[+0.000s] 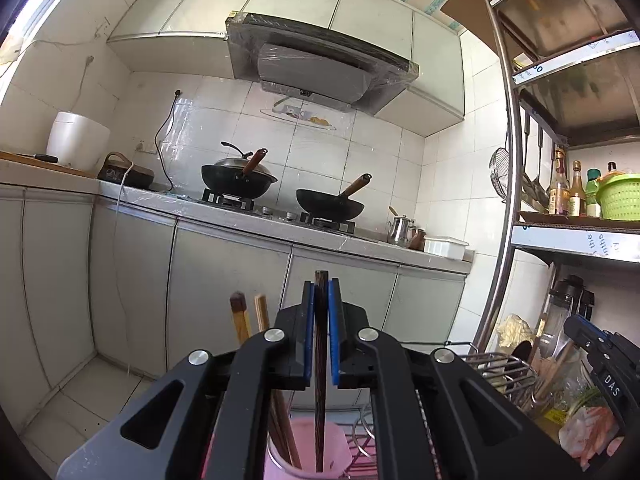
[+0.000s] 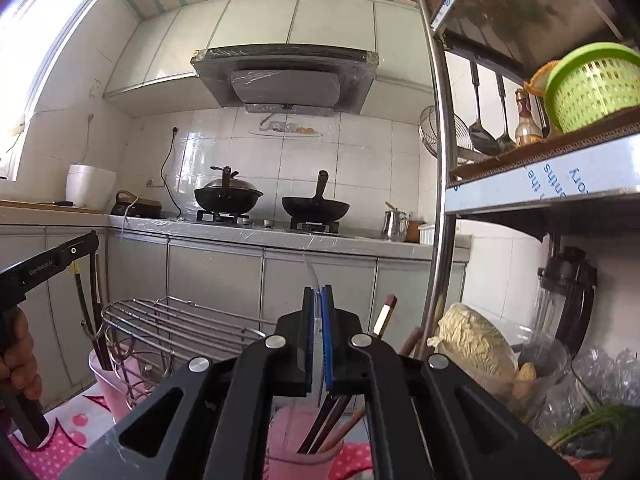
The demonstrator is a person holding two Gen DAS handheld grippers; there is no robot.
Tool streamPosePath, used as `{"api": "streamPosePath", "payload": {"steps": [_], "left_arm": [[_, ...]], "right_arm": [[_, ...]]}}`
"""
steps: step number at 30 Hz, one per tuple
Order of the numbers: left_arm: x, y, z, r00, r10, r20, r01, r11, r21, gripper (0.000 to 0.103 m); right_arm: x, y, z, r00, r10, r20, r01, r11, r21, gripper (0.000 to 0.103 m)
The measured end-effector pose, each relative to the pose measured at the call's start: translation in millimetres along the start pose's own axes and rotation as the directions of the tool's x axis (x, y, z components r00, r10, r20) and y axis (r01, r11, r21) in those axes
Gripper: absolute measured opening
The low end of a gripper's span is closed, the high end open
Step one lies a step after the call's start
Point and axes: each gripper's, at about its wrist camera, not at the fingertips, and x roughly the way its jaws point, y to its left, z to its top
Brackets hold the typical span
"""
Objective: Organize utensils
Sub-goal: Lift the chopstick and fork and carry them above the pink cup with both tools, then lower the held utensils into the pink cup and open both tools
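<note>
Your left gripper (image 1: pixel 321 280) has its blue pads pressed tight on a dark brown wooden chopstick (image 1: pixel 320 380), held upright; its top pokes out just above the fingertips and its lower end sits inside the pale pink plastic cup (image 1: pixel 332 446) at six o'clock. More brown chopsticks (image 1: pixel 282 420) lean in that same cup at seven o'clock of the held one, and two lighter wooden tips (image 1: pixel 248 314) stick up at ten o'clock of your fingers. At four o'clock the steel wire rack (image 1: pixel 496 368) sits beside the cup, with the other gripper's black body (image 1: pixel 600 356) just past it.

Over in your right wrist view, at nine o'clock, a hand (image 2: pixel 18 360) grips the left tool's handle above the pink dotted cloth (image 2: pixel 60 452), with the wire rack (image 2: pixel 180 320) at ten o'clock. Your right gripper (image 2: pixel 319 292) is clamped on a thin clear plastic utensil (image 2: pixel 312 276), its curved end rising above the pads toward twelve o'clock. Directly below, at six o'clock, a second pink cup (image 2: pixel 296 460) holds dark and red-brown chopsticks (image 2: pixel 332 420). At three o'clock, a pale cabbage (image 2: pixel 468 340) rests on the steel shelf unit (image 2: pixel 436 160).
</note>
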Motion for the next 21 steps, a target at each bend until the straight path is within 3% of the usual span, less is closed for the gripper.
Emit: {"api": "streamPosePath", "payload": {"steps": [12, 21], "left_arm": [[4, 28, -30, 0.987, 0.013, -0.162, -0.03, 0.994, -0.106, 0.006], [34, 34, -24, 0.974, -0.041, -0.222, 0.008, 0.989, -0.149, 0.006]], "right_arm": [[10, -56, -34, 0.982, 0.05, -0.181, 0.008, 0.952, 0.306, 0.004], [56, -80, -27, 0.958, 0.144, -0.247, -0.044, 0.927, 0.373, 0.004]]}}
